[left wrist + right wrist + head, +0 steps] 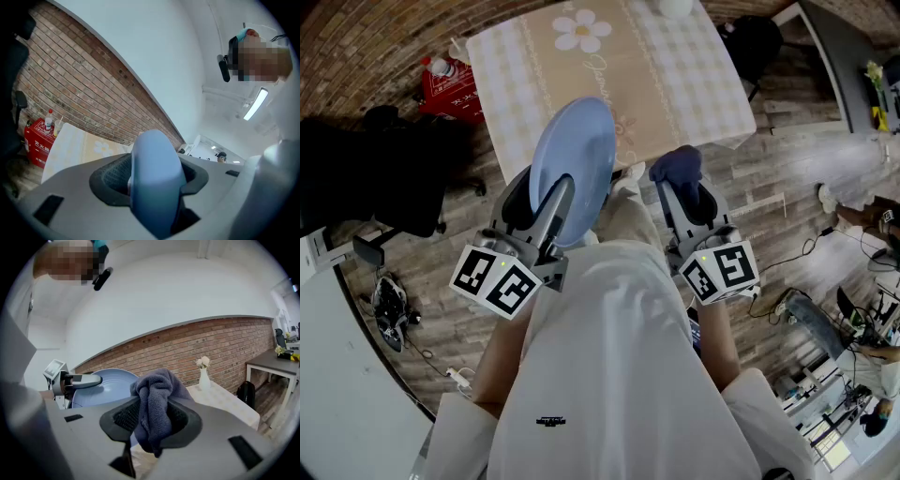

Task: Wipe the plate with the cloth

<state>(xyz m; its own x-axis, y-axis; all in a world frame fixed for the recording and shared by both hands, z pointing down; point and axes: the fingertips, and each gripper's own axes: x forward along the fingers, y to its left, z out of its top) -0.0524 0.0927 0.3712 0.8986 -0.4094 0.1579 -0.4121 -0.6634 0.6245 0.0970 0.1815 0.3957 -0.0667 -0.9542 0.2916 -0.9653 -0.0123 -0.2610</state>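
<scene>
A pale blue plate [575, 167] is held on edge in front of the person's lap, with my left gripper [546, 211] shut on its lower rim. In the left gripper view the plate [154, 180] fills the gap between the jaws, edge-on. My right gripper [682, 186] is shut on a bunched dark blue cloth [678, 165], a short way to the right of the plate and apart from it. In the right gripper view the cloth [155, 404] bulges out between the jaws, and the plate [101, 385] shows to the left with the left gripper's finger across it.
A table with a beige checked cloth and a daisy print [609, 70] stands just beyond the plate. A white vase [204, 376] stands on it. A red crate with bottles [448, 86] sits at its left, a black chair [389, 173] further left. Cables lie on the wood floor.
</scene>
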